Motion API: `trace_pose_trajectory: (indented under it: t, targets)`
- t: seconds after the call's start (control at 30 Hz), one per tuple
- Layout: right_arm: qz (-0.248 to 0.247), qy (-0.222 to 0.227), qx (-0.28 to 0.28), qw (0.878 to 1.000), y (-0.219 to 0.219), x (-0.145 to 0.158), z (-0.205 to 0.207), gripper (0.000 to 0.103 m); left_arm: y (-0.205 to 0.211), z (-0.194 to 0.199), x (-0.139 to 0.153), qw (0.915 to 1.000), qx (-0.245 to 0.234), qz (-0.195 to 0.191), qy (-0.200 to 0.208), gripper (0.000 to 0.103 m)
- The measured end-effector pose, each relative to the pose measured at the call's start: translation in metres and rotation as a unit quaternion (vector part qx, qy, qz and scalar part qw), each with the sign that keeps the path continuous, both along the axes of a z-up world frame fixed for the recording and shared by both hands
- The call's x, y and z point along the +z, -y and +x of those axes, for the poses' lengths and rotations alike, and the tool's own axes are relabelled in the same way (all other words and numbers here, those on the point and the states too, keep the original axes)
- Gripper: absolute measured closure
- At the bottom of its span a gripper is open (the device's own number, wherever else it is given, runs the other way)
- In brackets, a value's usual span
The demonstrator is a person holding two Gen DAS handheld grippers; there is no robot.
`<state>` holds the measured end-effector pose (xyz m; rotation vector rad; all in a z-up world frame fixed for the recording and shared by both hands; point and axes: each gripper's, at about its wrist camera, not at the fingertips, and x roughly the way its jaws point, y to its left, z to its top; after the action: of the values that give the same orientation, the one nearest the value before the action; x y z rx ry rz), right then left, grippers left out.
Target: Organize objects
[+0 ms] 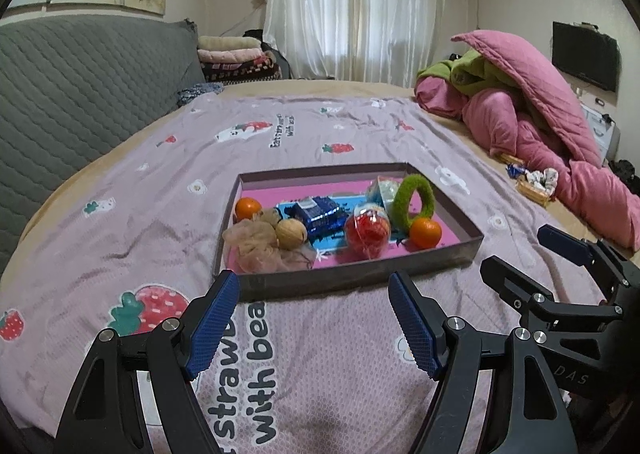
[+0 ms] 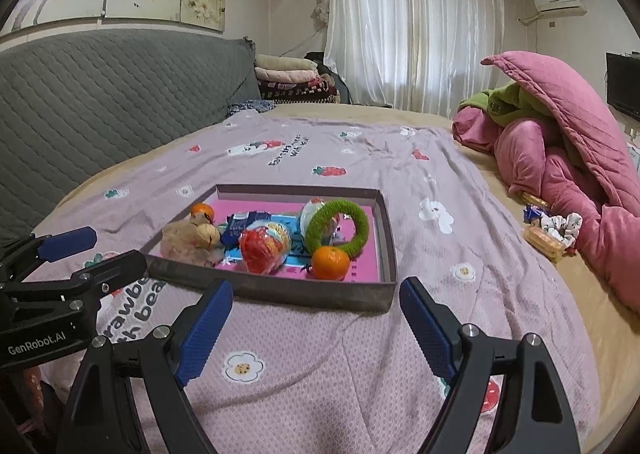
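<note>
A shallow brown box lid [image 1: 352,278] [image 2: 304,290] with a pink floor lies on the bed. Inside it are two oranges [image 1: 427,232] [image 1: 248,208], a green fuzzy ring [image 1: 412,201] [image 2: 340,225], a clear ball with red filling [image 1: 367,232] [image 2: 264,246], a blue snack packet [image 1: 320,213], a walnut [image 1: 291,234] and a beige mesh pouf [image 1: 256,246]. My left gripper [image 1: 314,286] hovers open just short of the lid's near wall, nothing between its fingers. My right gripper [image 2: 316,294] is open too, beside it, in front of the lid's right corner.
A lilac strawberry-print sheet [image 1: 320,354] covers the bed. A grey quilted headboard [image 1: 80,85] rises at the left. Pink and green bedding [image 2: 560,157] is piled at the right, with a small basket of snacks and a scrunchie [image 2: 552,234] near it.
</note>
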<state>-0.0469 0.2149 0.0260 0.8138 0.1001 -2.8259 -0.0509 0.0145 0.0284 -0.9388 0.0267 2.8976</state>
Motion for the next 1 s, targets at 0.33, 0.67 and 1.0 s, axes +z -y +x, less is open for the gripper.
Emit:
trace_pose_trajectory:
  t: [0.33,0.67,1.0]
  targets:
    - [-0.003,-0.001,-0.011,1.0,-0.003,-0.013,0.0,0.018,0.003,-0.002,-0.017,0.9999,0.009,0.001,0.005,0.025]
    - [-0.016,-0.003,-0.007,1.0,0.0,-0.03,0.008,0.018,0.002,0.001,-0.034,0.9999,0.002,0.016,-0.003,0.025]
    - [-0.003,0.028,0.006,1.0,0.011,-0.051,0.007,0.018,0.001,0.0,-0.052,0.9999,0.007,0.001,0.015,0.025]
